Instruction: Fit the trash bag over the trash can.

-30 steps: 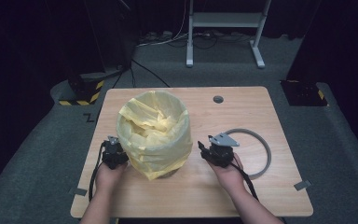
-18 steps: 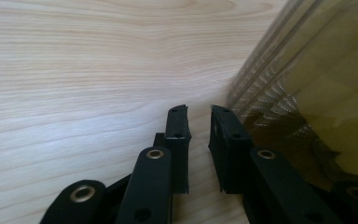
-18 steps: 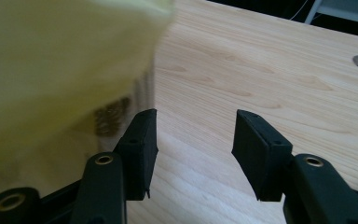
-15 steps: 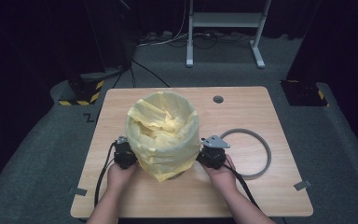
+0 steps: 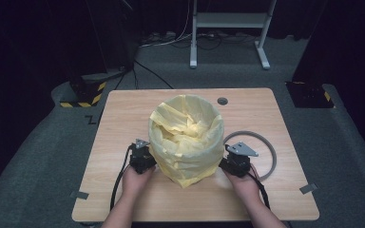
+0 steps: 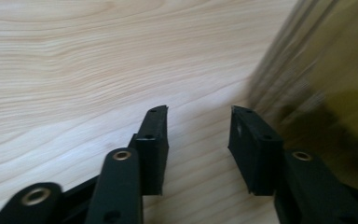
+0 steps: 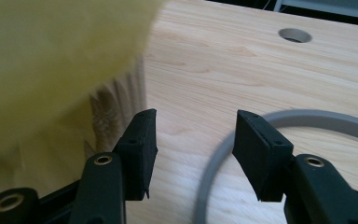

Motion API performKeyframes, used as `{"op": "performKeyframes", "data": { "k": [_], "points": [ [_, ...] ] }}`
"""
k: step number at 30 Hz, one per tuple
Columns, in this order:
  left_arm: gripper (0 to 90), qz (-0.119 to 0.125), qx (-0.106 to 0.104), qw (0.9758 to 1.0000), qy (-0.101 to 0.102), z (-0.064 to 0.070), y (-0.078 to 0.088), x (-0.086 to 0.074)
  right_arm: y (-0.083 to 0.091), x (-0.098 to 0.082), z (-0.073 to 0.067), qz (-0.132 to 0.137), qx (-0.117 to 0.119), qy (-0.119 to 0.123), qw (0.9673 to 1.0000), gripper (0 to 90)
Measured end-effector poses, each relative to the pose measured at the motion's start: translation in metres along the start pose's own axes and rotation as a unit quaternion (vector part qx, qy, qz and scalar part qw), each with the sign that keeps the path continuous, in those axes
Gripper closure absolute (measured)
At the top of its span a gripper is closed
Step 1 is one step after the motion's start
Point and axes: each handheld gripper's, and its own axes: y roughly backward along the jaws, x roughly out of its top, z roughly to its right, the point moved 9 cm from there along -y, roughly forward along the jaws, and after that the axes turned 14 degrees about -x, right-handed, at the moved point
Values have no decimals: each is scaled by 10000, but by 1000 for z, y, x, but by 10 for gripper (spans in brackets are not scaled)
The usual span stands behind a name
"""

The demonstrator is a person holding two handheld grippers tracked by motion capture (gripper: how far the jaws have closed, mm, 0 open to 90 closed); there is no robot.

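Left gripper [image 6: 198,133] and right gripper [image 7: 193,140], one at either flank of the bin [image 5: 186,142] near the table's [image 5: 123,114] front edge. Both sets of jaws stand apart with only bare wood between them; the left jaws have just been opening, nothing caught in them. The step in hand appears to be dressing the bag [image 5: 185,121] over the bin. To do it well, each gripper should probably pinch the loose skirt low on its own side and draw it down evenly, both sides together, so that the bin stays upright. The bag is thin, yellow and crumpled, folded over the rim and hanging down the ribbed wall. A grey ring [image 5: 266,142] lies just right of the bin.
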Motion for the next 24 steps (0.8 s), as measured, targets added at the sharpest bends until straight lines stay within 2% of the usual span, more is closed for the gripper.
{"op": "performKeyframes", "data": {
  "k": [4, 6, 7, 8, 11, 12, 14, 15, 17, 21, 24],
  "points": [
    [478, 51, 356, 9985, -419, -6, 10, -10, 6, -8, 13, -84, -92, -22, 9999, 470],
    [382, -21, 268, 9985, -469, -5, 13, -14, 9, -12, 22, -124, -145, -56, 9998, 457],
    [330, -95, 303, 9980, -540, -6, 15, -17, 10, -14, 27, -171, -172, -108, 9996, 454],
    [307, -121, 444, 9971, -600, -9, 18, -19, 12, -17, 33, -238, -185, -163, 9994, 450],
    [245, -33, 340, 9989, -330, -11, 20, -20, 12, -29, 47, -648, -117, -216, 9976, 441],
    [236, -17, 341, 9989, -334, -11, 20, -20, 13, -33, 51, -751, -121, -218, 9969, 446],
    [224, -102, 510, 9973, -513, -9, 18, -21, 13, -39, 60, -912, -146, -148, 9956, 458],
    [194, -124, 528, 9970, -550, -9, 18, -21, 12, -42, 65, -1014, -183, -105, 9946, 458],
    [186, -107, 455, 9978, -462, -9, 17, -21, 12, -45, 72, -1139, -246, -77, 9932, 457],
    [183, -116, 442, 9978, -478, -9, 17, -21, 8, -50, 83, -1425, -313, 83, 9893, 443],
    [183, -115, 441, 9978, -478, -9, 17, -21, 7, -49, 89, -1504, -386, 147, 9878, 438]
  ]
}}
